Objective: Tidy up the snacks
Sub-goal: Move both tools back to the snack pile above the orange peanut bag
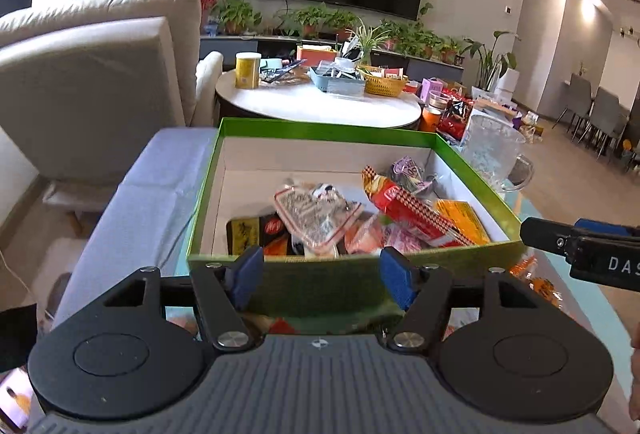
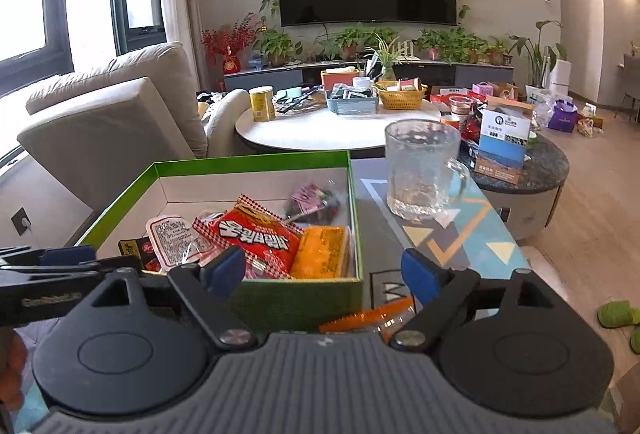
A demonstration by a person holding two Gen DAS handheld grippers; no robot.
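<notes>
A green box (image 1: 360,136) (image 2: 132,190) stands on the patterned table and holds several snacks. Among them are a red packet (image 1: 408,210) (image 2: 256,238), an orange packet (image 1: 464,220) (image 2: 324,252), a clear red-edged pack (image 1: 316,214) (image 2: 172,238) and a purple packet (image 1: 408,170). My left gripper (image 1: 322,276) hovers open at the box's near wall, nothing between its blue pads. My right gripper (image 2: 320,274) (image 1: 560,238) is open at the box's near right corner. A loose orange packet (image 2: 368,314) lies on the table just below it.
A glass mug (image 2: 420,170) (image 1: 492,154) stands right of the box. Behind are a cluttered round white table (image 2: 320,134), a dark round table (image 2: 540,162) with boxes, and a beige sofa (image 1: 88,74) on the left. A blue-grey cloth (image 1: 160,174) covers the surface left of the box.
</notes>
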